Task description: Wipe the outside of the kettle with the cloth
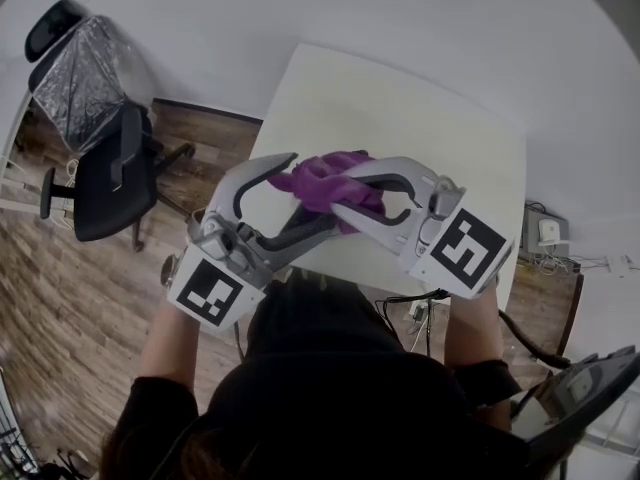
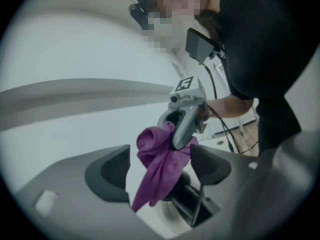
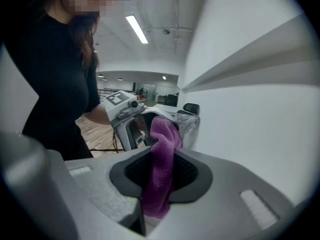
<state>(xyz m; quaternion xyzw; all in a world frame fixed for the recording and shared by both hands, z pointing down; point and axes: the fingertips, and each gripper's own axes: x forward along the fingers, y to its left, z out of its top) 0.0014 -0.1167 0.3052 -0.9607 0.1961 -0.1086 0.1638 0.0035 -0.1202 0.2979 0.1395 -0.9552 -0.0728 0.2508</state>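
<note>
Above the white bench, my right hand-held gripper pinches the purple cloth, its tail hanging down untouched between the spread jaws of my left hand-held gripper, and with the kettle nowhere in view, I'd say the right leads.

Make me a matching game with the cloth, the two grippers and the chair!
Things:
1. cloth
2. left gripper
3. right gripper
4. chair

Matches:
A. jaws wide apart
B. stands on the wooden floor
C. purple
D. jaws shut on the cloth

Pairs: 1-C, 2-A, 3-D, 4-B
</note>
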